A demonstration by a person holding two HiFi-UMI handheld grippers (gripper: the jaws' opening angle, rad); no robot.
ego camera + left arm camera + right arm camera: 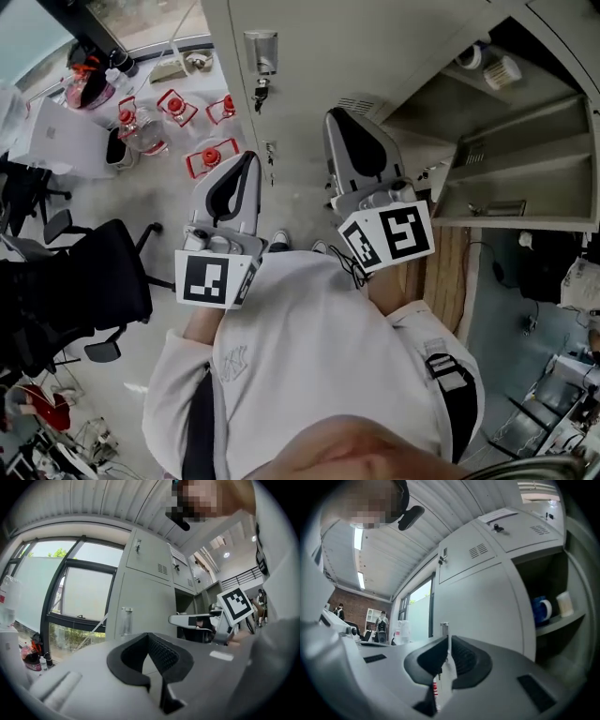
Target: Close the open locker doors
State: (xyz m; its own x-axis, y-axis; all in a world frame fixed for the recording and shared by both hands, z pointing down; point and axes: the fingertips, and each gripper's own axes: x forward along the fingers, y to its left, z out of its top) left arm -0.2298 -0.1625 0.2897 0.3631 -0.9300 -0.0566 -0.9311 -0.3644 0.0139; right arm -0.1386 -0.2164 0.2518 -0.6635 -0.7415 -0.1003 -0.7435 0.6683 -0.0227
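Left hand-held gripper [248, 161]: jaws pressed together, nothing between them. You hold it low in front of your chest. Its tips face a closed locker door [309, 56] but stay clear of it.

Right hand-held gripper [339, 116]: jaws together except for a thin slit, and empty. Through that slit its own view shows the closed door's handle [444, 629] and a key with a red tag [436, 686] below it. This gripper stands nearer the locker front than the left one and is not in contact with it.

The open locker compartment [525, 122] lies just right of the right gripper, at the right edge of the closed door. A blue mug [541, 610] and a white cup [565, 604] sit side by side on its upper shelf. A grey panel with vent slots [473, 150] stands in the opening; I cannot tell whether it is the door leaf.

There is open room between both grippers and the locker front, and the path to the compartment's left edge is unobstructed.

On the floor [159, 197] to your left, red-capped water bottles [176, 105] are grouped near the locker base. A black office chair [89, 281] stands close by your left elbow. A large window [70, 592] adjoins the left edge of the locker bank.
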